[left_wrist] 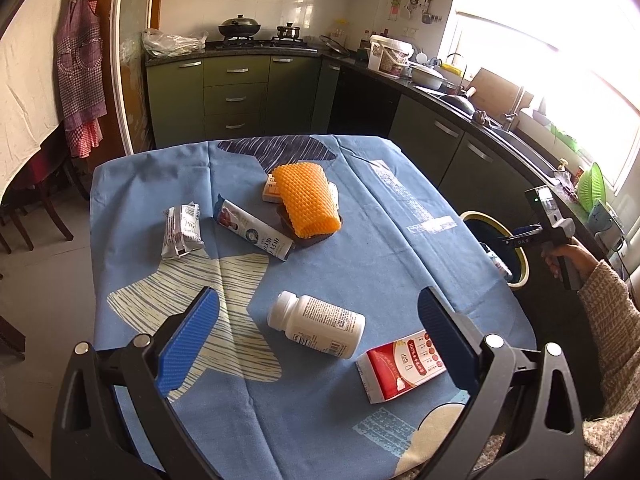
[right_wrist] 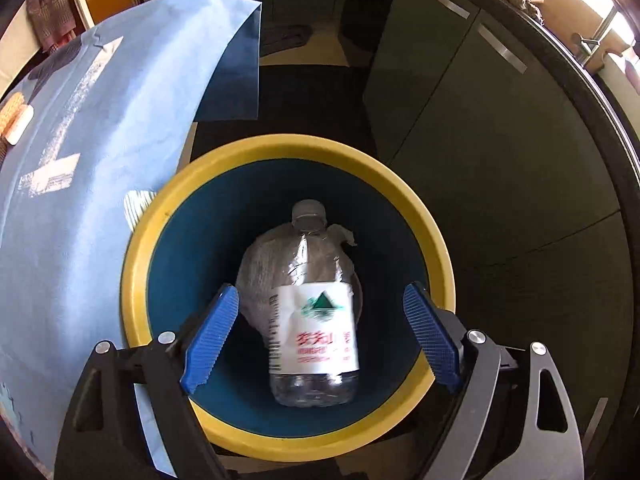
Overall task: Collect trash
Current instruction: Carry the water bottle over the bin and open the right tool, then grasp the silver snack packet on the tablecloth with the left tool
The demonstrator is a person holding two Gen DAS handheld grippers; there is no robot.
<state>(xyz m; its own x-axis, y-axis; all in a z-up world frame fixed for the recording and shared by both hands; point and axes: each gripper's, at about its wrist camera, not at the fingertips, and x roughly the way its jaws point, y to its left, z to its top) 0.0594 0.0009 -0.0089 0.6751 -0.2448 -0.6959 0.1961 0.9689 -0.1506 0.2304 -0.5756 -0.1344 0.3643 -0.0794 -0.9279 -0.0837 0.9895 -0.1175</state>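
Left claw [left_wrist: 320,332] in foreground, blue pads wide apart, empty, above near edge of surface [left_wrist: 380,216] under blue patterned cloth. White pill bottle [left_wrist: 316,326] on its side between pads; red-and-white carton [left_wrist: 402,368] just beside it at 4 o'clock. Orange mesh sleeve [left_wrist: 308,200] over dark tray at 12 o'clock; long wrapper [left_wrist: 254,228] and grey packet [left_wrist: 182,232] at 10 o'clock. Right claw [left_wrist: 516,238] at 3 o'clock, hand-held over yellow-rimmed bin [left_wrist: 520,264]; jaw state unclear.

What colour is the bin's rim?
Yellow; the bin is blue inside. Right wrist view shows it best.
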